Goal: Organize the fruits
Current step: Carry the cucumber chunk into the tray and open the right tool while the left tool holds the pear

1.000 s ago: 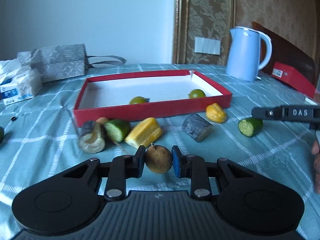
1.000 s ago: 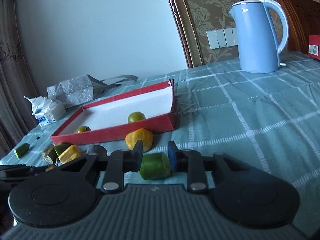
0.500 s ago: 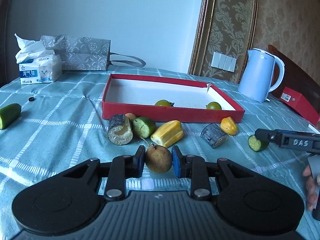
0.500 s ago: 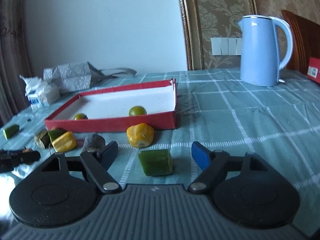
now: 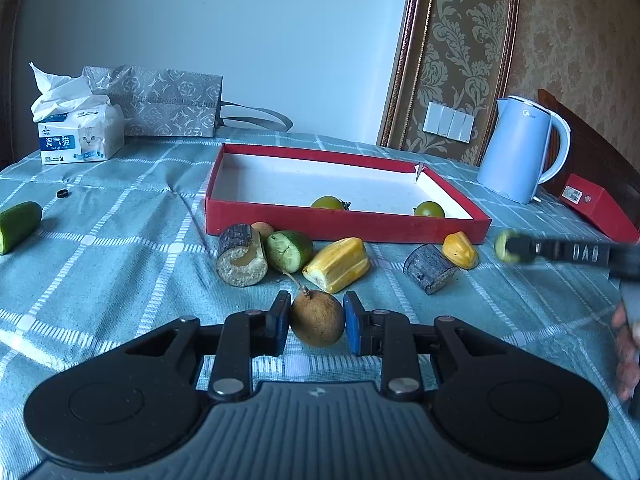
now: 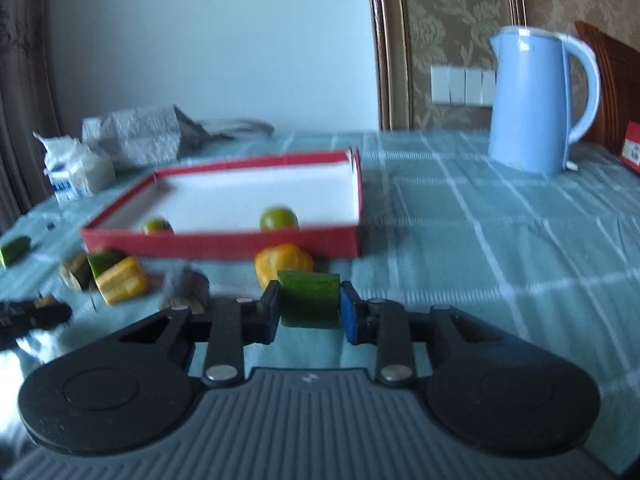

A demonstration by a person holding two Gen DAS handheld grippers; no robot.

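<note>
The left gripper [image 5: 317,322] is clamped on a round brown fruit [image 5: 317,323] with a thin stem, 1 pad pressing each side. Just past it on the counter [image 5: 120,272] lie a yellow fruit piece [image 5: 337,265], a green cut piece [image 5: 289,251] and a brown log-like chunk [image 5: 241,255]. A little to the right sit a dark gray chunk [image 5: 429,268] and a small yellow fruit [image 5: 460,249]. Behind them is the red tray [image 5: 344,225] with 2 green round fruits [image 5: 328,203] inside. Far to the left lies a cucumber end [image 5: 18,226], and farther back stand a tissue pack [image 5: 78,136] and a gray bag [image 5: 160,102]. A blue kettle [image 5: 520,150] is far right.

The right gripper [image 6: 309,310] is squeezing a green cucumber chunk [image 6: 309,299] between its pads. That picture is blurry. Right behind the chunk is the small yellow fruit [image 6: 283,265], then the red tray [image 6: 224,245]. To the left lie the gray chunk [image 6: 185,288] and the yellow piece [image 6: 121,280]. The left gripper's tip [image 6: 38,314] shows far left.
</note>
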